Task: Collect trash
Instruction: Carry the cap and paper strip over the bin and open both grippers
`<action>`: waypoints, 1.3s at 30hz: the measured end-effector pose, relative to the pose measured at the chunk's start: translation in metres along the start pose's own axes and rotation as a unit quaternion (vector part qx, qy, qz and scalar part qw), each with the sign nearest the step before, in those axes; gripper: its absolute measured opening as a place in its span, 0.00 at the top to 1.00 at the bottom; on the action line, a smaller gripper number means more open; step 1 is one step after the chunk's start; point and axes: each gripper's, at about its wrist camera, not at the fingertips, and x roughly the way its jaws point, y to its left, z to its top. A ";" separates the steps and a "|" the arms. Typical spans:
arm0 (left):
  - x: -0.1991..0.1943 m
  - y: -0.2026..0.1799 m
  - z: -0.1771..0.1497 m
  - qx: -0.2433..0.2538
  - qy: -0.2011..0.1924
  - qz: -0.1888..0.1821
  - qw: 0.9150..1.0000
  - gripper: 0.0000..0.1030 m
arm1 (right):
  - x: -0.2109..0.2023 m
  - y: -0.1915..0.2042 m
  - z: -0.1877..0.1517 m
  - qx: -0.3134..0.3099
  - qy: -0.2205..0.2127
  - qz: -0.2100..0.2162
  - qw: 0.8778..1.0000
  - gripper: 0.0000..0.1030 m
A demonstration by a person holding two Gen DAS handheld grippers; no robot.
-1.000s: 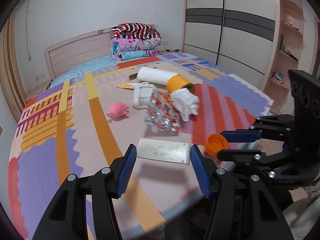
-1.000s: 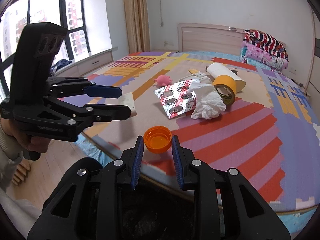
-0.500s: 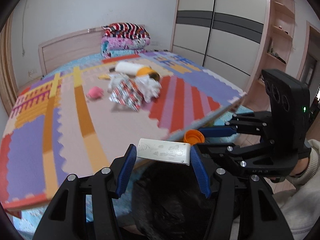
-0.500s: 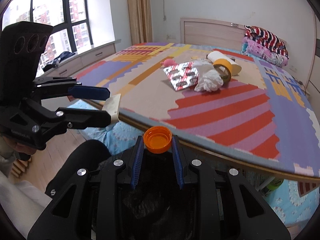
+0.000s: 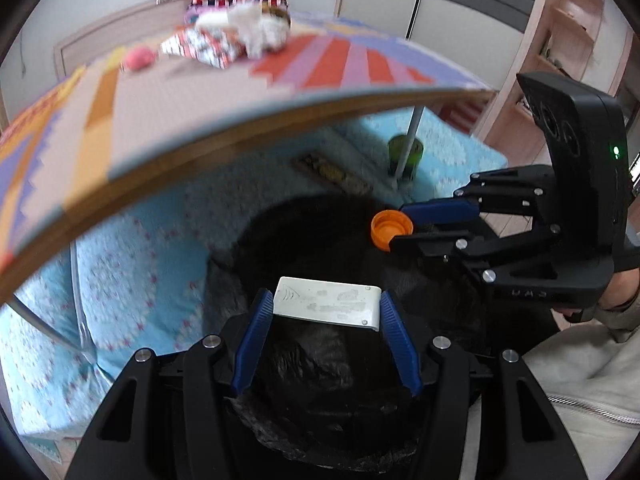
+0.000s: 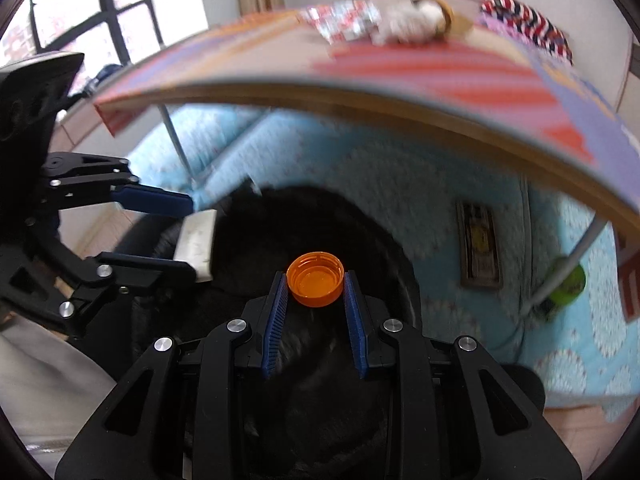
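My left gripper [image 5: 326, 306] is shut on a flat white plastic piece [image 5: 326, 303] and holds it over the open mouth of a black trash bag [image 5: 304, 240]. My right gripper [image 6: 315, 284] is shut on an orange bottle cap [image 6: 315, 279], also over the black bag [image 6: 320, 224]. The cap also shows in the left wrist view [image 5: 390, 230], to the right of the white piece. The white piece shows in the right wrist view [image 6: 196, 242], to the left of the cap. More trash, a foil blister pack [image 5: 200, 44] and crumpled white tissue [image 5: 260, 36], lies on the table above.
The table edge [image 5: 240, 120] with its colourful mat curves overhead. Metal table legs [image 5: 408, 140] stand on a light blue patterned rug [image 5: 132, 260]. A green can [image 5: 404, 152] sits by one leg. A wardrobe and shelves stand at the right.
Both grippers have dropped from table height to below the table edge, carrying the white piece and the orange cap over the black bag. Both grips are unchanged.
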 end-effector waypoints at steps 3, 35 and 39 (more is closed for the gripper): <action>0.013 -0.001 -0.007 -0.003 0.019 -0.002 1.000 0.47 | 0.013 -0.002 -0.007 0.012 0.028 -0.005 1.000 0.72; 0.005 0.004 -0.001 -0.034 0.029 -0.013 0.999 0.38 | 0.015 0.001 -0.010 0.010 0.056 -0.006 0.998 0.61; -0.011 0.006 0.006 -0.032 0.005 -0.006 0.999 0.38 | 0.004 0.001 -0.003 0.009 0.039 -0.005 0.999 0.61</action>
